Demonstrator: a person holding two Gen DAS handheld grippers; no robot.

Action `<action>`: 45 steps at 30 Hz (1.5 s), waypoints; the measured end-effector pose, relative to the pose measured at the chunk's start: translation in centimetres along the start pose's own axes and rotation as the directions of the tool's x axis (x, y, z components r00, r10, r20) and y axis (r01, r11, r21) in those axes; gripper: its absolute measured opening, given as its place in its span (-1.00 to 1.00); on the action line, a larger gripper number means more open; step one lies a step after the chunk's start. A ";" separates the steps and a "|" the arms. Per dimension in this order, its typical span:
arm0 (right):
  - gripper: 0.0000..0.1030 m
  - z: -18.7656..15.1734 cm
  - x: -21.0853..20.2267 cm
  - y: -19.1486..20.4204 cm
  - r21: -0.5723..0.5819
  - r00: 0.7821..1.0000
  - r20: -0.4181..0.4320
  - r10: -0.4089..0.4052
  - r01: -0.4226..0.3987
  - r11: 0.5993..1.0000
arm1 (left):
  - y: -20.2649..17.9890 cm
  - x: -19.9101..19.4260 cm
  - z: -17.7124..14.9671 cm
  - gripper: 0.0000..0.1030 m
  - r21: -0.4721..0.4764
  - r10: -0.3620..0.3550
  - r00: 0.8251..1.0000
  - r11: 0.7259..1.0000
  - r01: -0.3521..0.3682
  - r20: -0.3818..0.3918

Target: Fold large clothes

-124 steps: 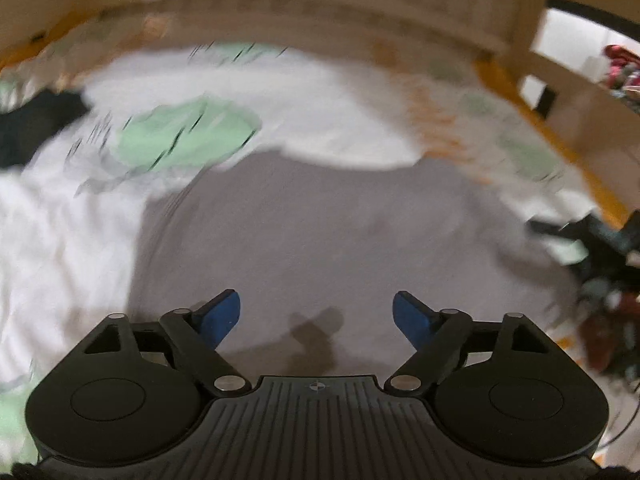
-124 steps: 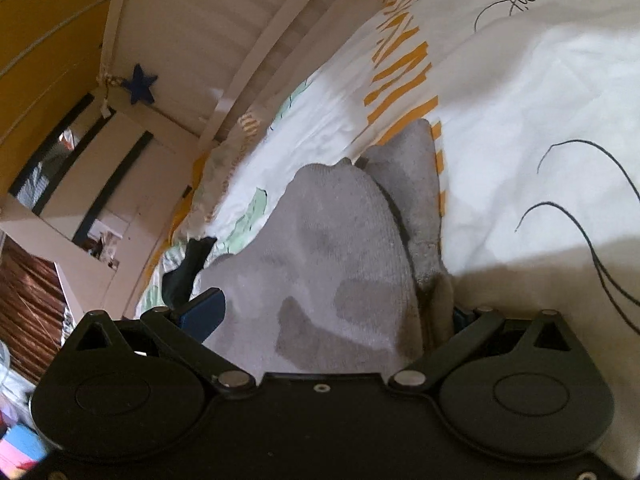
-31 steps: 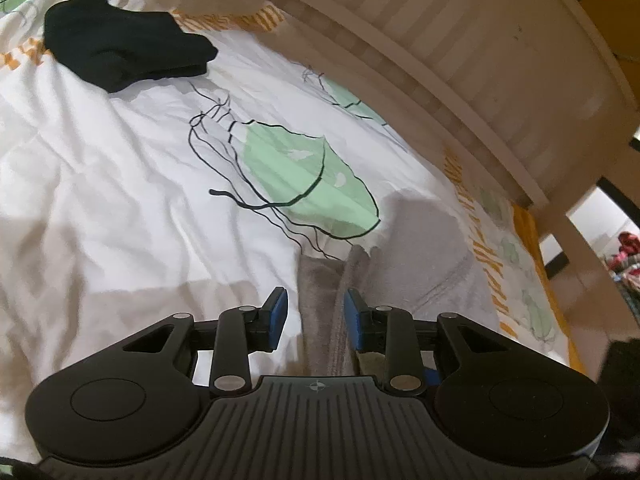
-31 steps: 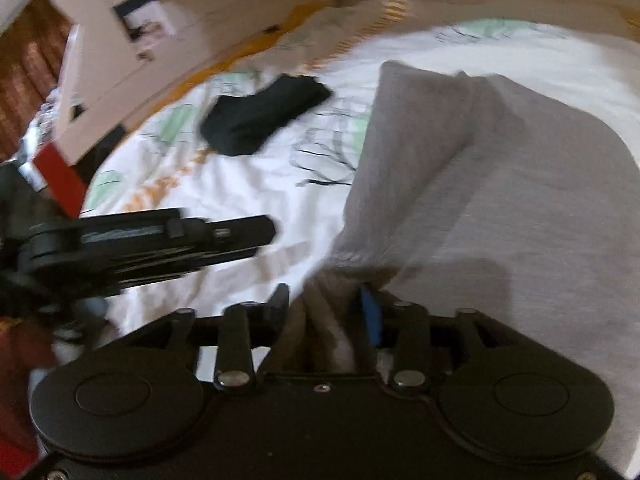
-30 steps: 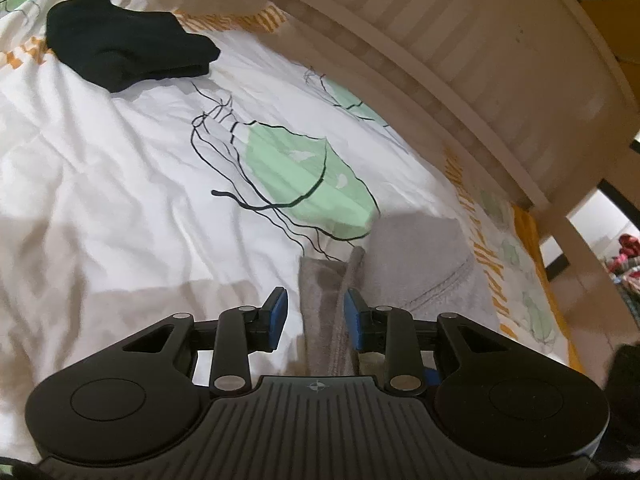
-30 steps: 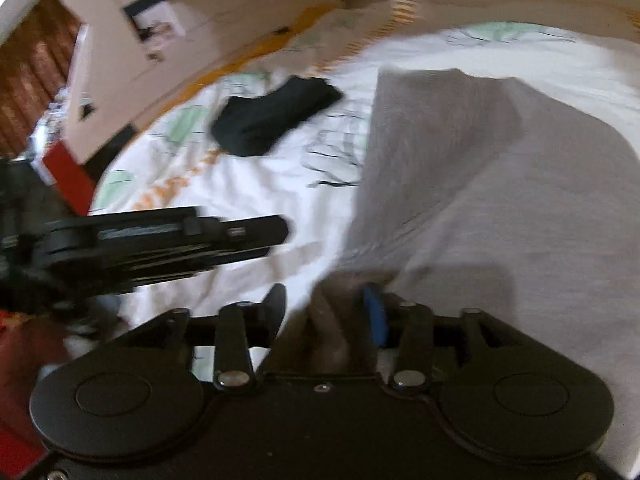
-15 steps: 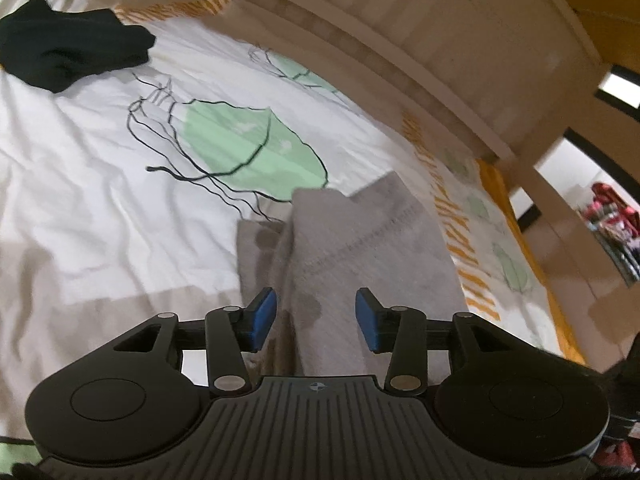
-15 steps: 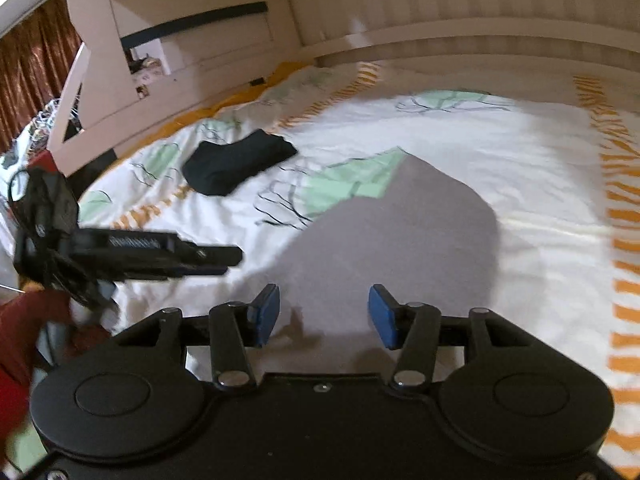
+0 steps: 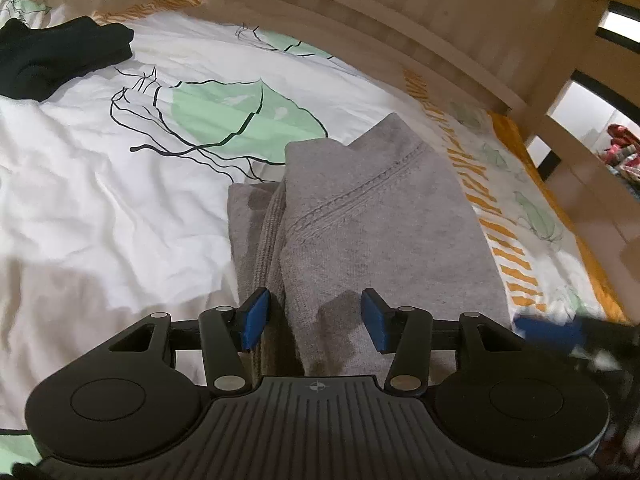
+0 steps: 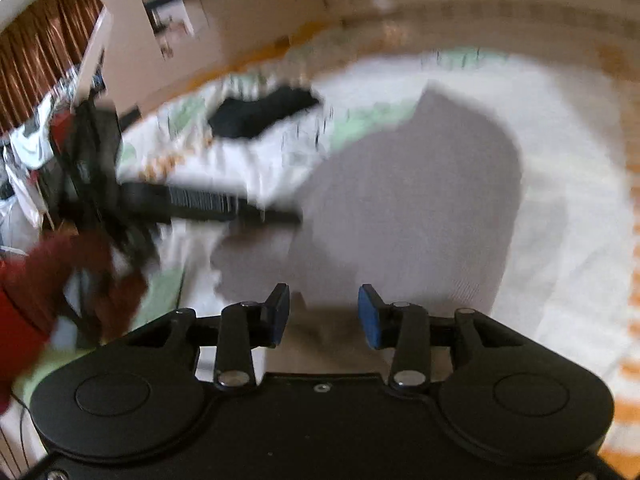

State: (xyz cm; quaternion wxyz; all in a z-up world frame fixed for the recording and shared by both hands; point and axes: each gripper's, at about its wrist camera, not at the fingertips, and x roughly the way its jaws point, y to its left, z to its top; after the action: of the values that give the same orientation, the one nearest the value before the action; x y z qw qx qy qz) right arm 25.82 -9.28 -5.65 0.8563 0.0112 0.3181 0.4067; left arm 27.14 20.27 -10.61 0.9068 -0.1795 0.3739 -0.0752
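A: What is the left wrist view showing?
B: The left gripper (image 9: 314,320) is opening above the folded grey garment (image 9: 376,220), which is lying on the leaf-print bedsheet (image 9: 100,184); its pads are not pressing the cloth.
A: And the right wrist view?
B: It is blurring. The right gripper (image 10: 323,314) is closing on nothing, hovering over the garment's near edge.
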 end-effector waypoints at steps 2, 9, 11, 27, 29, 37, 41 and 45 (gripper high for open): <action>0.01 1.4 -0.6 -1.4 0.031 0.998 0.053 -0.030 0.028 0.999 | -0.2 0.0 -0.2 -0.26 0.024 -0.004 1.000 1.000 0.004 -0.011; 0.04 4.5 0.9 -6.8 0.155 0.985 0.102 -0.137 0.121 0.981 | -0.7 -0.2 -1.3 -0.88 0.032 -0.027 0.999 0.999 0.028 -0.034; 0.04 4.3 1.3 -7.3 0.162 0.984 0.100 -0.146 0.129 0.978 | -0.9 -0.7 -1.6 -0.88 0.038 -0.019 1.000 0.999 0.020 -0.025; -0.66 6.1 8.7 -8.0 0.092 0.985 0.050 -0.165 0.160 0.983 | -0.2 -2.1 -3.4 -0.88 0.002 -0.010 0.999 1.000 0.010 -0.042; -0.69 5.2 11.4 -6.8 0.065 0.991 0.011 -0.132 0.131 0.989 | 0.0 -2.0 -3.5 -0.85 0.008 0.003 0.999 1.000 -0.003 -0.041; -0.76 4.7 12.2 -3.9 -0.071 0.977 0.036 -0.210 0.212 0.975 | -0.9 -3.3 -2.7 -0.06 0.007 0.007 0.999 1.000 -0.007 0.034; -0.76 4.8 11.8 -3.6 -0.086 0.975 0.051 -0.216 0.220 0.972 | -2.3 -4.7 -1.8 0.22 0.079 0.028 0.992 0.996 -0.038 0.123; -0.63 4.8 8.8 -2.9 -0.064 0.972 0.151 -0.179 0.191 0.980 | -2.4 -4.8 -1.9 0.23 0.088 0.061 0.990 0.993 -0.073 0.129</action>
State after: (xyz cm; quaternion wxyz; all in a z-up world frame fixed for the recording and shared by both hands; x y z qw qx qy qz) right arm 34.59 -3.89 -7.36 0.9111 -0.0225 0.2388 0.3353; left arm 22.42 18.89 -7.80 0.9380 -0.1289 0.3178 -0.0504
